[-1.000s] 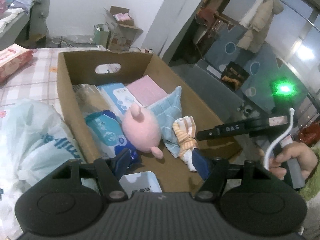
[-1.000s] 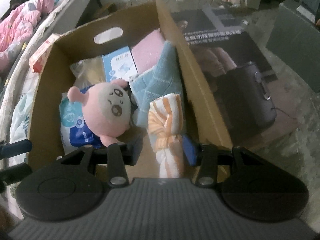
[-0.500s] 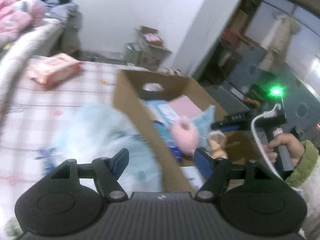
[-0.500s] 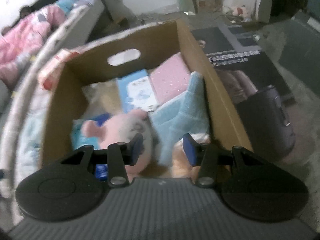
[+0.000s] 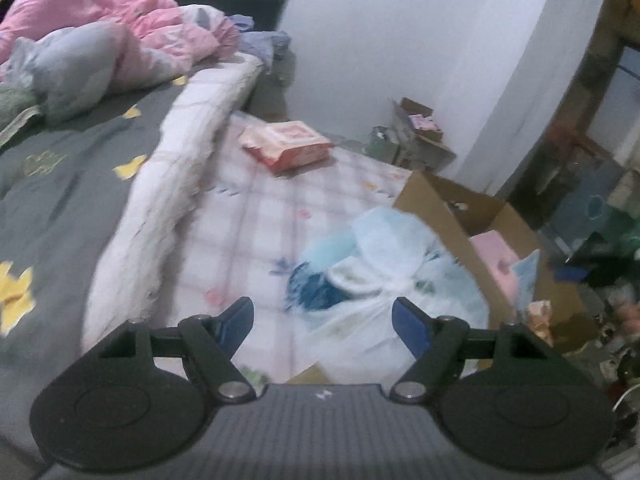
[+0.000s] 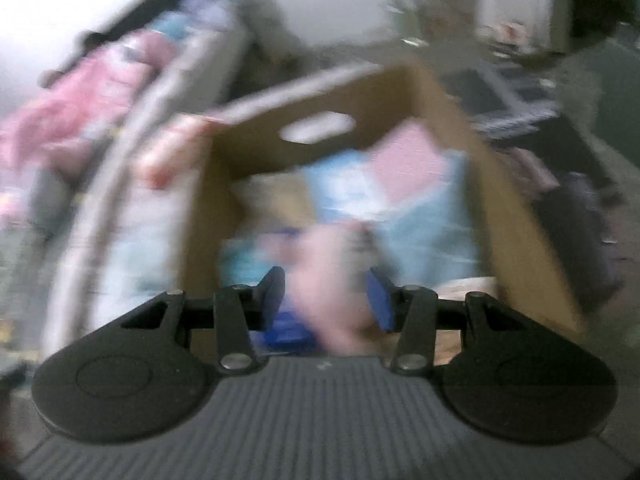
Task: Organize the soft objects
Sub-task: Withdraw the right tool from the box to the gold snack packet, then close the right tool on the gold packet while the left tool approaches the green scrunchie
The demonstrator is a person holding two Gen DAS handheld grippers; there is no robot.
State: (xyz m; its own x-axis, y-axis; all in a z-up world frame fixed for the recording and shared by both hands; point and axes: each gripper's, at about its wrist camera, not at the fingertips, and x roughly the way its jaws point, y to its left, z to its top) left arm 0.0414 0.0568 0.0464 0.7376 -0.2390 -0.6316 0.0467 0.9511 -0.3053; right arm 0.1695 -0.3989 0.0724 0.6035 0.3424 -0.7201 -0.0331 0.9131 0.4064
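The cardboard box (image 6: 516, 216) already holds several soft items. Outside it remain the plastic bag (image 5: 384, 280), touching its wall, and the pink pack (image 5: 286, 146) well beyond. The left hand-held gripper (image 5: 322, 324) is opening and empty. The right hand-held gripper (image 6: 326, 298) brackets the pink plush toy (image 6: 334, 276); blur hides whether it grips.

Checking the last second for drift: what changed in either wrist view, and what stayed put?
The left claw swung from over the cardboard box toward the bed; its jaws are opening, empty, above the plastic bag. The right claw pulled up and back from the striped cloth; the pink plush now sits between its pads, too blurred to tell a grip. The box contents and the pink wipes pack stayed put.
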